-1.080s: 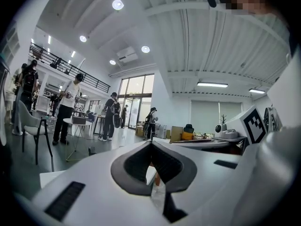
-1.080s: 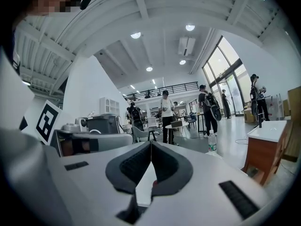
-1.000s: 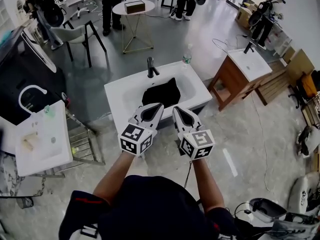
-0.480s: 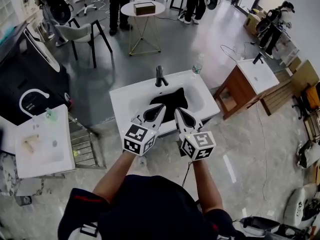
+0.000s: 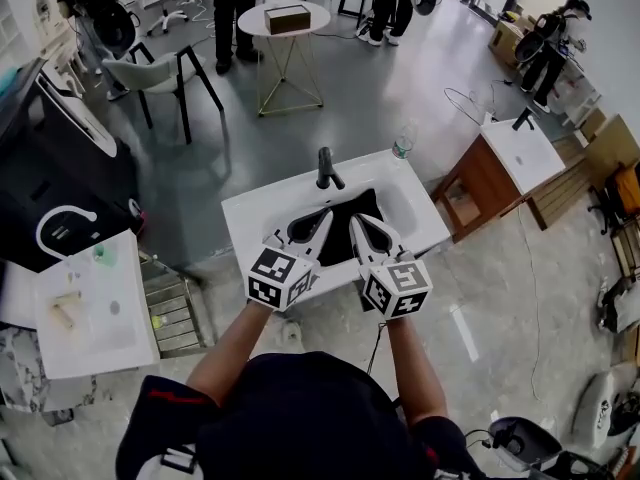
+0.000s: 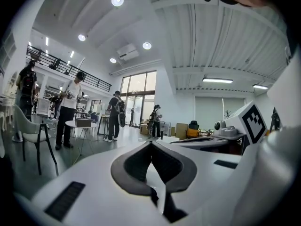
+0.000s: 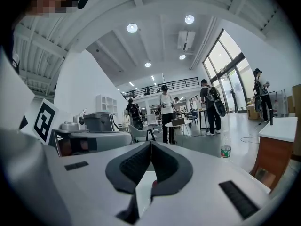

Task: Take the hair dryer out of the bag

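The left gripper (image 5: pixel 322 216) and right gripper (image 5: pixel 354 220) are hovering clenched, empty, at the sink's (image 5: pixel 252 218) near edge. The bag (image 5: pixel 368 204) is lying inside.

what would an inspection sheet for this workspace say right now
surface: white rectangular washbasin with black faucet, on a grey tiled floor
job's things: soft black bag lying in the bowl; hair dryer not seen
clutter: clear plastic bottle at the back right corner
grippers: left gripper and right gripper both shut, empty, side by side, pointing toward the basin
cables: thin cable looped on the floor behind
surroundings: round white side table, second washbasin on a wooden cabinet, people standing
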### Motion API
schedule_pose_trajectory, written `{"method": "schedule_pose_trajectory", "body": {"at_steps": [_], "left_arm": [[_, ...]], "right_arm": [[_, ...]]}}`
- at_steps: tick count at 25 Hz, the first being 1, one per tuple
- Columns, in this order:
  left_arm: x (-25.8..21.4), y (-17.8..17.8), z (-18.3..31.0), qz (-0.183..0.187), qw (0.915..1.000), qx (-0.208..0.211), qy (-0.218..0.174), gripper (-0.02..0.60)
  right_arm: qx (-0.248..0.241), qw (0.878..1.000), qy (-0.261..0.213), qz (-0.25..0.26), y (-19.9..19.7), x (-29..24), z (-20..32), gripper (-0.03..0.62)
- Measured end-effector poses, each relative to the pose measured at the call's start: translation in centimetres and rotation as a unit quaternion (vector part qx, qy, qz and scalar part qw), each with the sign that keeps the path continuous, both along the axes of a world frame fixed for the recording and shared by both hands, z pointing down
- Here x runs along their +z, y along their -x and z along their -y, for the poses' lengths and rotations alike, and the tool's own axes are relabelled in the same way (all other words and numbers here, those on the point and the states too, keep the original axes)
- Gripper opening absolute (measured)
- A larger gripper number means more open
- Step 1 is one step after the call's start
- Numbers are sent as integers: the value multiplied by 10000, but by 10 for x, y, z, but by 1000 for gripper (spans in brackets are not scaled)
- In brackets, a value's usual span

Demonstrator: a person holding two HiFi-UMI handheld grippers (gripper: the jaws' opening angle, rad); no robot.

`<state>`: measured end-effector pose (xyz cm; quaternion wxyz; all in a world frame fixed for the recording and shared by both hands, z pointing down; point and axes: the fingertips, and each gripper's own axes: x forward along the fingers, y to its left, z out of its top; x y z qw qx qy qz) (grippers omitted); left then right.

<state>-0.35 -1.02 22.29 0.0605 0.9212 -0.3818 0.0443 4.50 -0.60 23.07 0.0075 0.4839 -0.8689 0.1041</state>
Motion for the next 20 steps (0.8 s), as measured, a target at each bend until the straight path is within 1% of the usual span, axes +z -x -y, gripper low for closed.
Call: {"method": "schedule_pose_trajectory", "body": {"at_steps": [11,20], "left_arm": [[10,15,41,-3,9996,250,116,11],[31,29,55,61,9986,459,271,11]], "right_arm": [[338,9993,134,-81,7,11,41,34],[469,9981,279,-273,22,33,55,34]]}}
